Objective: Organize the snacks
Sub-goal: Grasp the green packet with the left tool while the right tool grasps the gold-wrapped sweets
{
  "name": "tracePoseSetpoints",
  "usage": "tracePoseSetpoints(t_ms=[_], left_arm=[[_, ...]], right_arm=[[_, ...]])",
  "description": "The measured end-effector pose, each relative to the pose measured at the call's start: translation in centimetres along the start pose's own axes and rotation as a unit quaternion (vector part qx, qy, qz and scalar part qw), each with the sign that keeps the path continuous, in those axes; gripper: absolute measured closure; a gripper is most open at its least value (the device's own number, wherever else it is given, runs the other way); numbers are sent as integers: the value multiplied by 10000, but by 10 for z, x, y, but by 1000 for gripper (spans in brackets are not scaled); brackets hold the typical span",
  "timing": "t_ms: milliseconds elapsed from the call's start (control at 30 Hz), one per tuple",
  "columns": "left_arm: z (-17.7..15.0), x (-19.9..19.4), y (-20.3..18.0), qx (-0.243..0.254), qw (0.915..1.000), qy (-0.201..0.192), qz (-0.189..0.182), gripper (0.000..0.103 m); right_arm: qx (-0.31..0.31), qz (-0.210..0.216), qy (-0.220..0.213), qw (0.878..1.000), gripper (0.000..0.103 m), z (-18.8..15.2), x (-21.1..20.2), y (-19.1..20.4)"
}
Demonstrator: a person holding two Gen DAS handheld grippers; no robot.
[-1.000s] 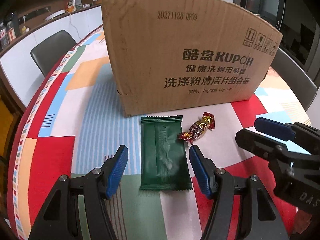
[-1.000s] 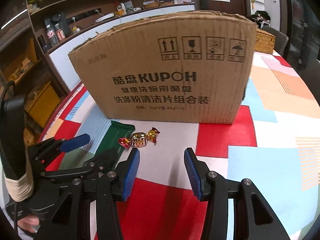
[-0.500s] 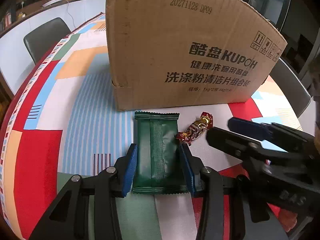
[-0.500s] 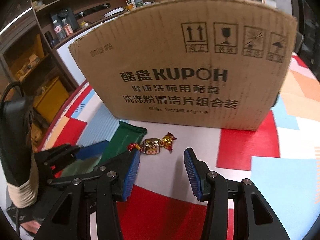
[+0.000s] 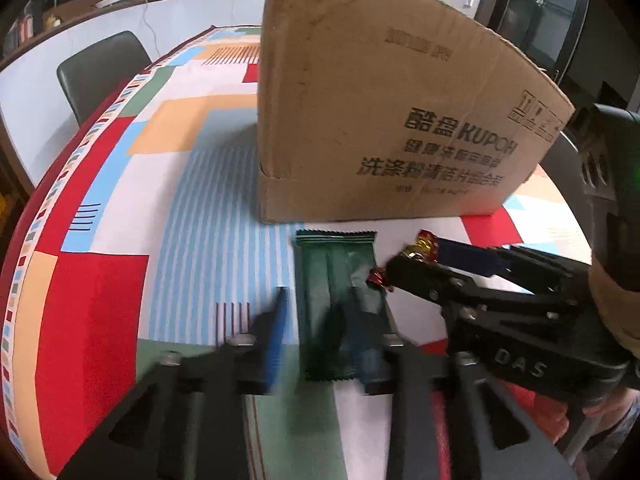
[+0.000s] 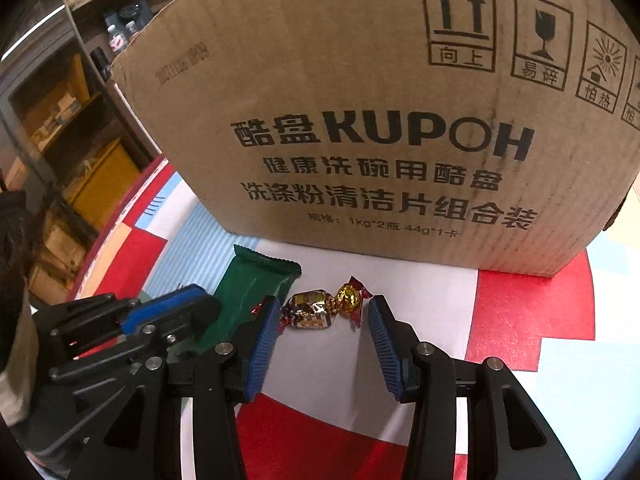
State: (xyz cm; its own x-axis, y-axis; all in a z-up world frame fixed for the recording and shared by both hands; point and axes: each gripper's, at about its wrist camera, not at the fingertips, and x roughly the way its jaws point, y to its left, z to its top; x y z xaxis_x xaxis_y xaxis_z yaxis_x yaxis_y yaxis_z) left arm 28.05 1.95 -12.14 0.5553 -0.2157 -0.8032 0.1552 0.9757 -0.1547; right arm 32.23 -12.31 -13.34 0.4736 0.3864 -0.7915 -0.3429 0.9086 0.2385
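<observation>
While we hold both tools low over the tabletop [image 5: 200, 216], our left hand-held gripper [image 5: 320, 332] straddles the near end of one green snack packet [image 5: 336, 280]; its jaws look partly closed, but blur hides whether they pinch it. That packet's long axis runs straight away from us toward the box. Our right hand-held gripper [image 6: 322, 322] stands open, holding nothing, with one foil-wrapped candy [image 6: 320, 308] between its fingertips, lying crosswise, so this hand is nearer it. Beyond both snacks stands one cardboard box [image 6: 380, 120], just behind them.
</observation>
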Motion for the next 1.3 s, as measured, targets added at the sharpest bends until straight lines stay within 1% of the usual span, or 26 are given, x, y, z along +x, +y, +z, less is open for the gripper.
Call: tracePoseSetpoints(t_ms=[67, 133, 200, 400, 500, 633, 767, 800, 833, 867, 1067, 1133, 1300], left_arm=[[-1, -3, -5, 148, 9999, -63, 29, 63], [-3, -3, -8, 200, 9998, -53, 8, 56], [-3, -2, -10, 223, 9997, -23, -44, 56], [-2, 4, -17, 265, 9996, 35, -107, 52], [2, 9, -20, 319, 9995, 46, -44, 50], [5, 19, -23, 320, 9994, 123, 89, 51], [9, 24, -25, 311, 9992, 128, 214, 52], [9, 25, -26, 327, 9991, 125, 231, 53], [9, 25, -27, 347, 9990, 116, 266, 57], [9, 25, -28, 374, 9988, 91, 296, 58], [10, 24, -25, 305, 9992, 69, 243, 59], [10, 22, -24, 289, 9994, 66, 198, 59], [9, 7, -27, 361, 9989, -113, 283, 59]], right_arm=[[-26, -20, -6, 10000, 57, 0, 1, 1], [-71, -39, -20, 10000, 59, -1, 1, 1], [-129, -61, -34, 9999, 63, -2, 2, 1], [-178, -176, -68, 9997, 68, -4, -3, -10], [-83, -212, -89, 9997, 69, -5, -6, -16], [12, -230, -115, 9997, 73, -6, -9, -23], [54, -228, -152, 9996, 73, -8, -10, -26], [68, -217, -162, 9996, 74, -8, -11, -27], [79, -204, -168, 9996, 74, -8, -10, -28], [90, -195, -170, 9996, 74, -8, -10, -28], [97, -169, -200, 9996, 75, -11, -24, -37], [73, -193, -199, 9996, 75, -12, -24, -33], [20, -237, -225, 9995, 75, -14, -31, -29]])
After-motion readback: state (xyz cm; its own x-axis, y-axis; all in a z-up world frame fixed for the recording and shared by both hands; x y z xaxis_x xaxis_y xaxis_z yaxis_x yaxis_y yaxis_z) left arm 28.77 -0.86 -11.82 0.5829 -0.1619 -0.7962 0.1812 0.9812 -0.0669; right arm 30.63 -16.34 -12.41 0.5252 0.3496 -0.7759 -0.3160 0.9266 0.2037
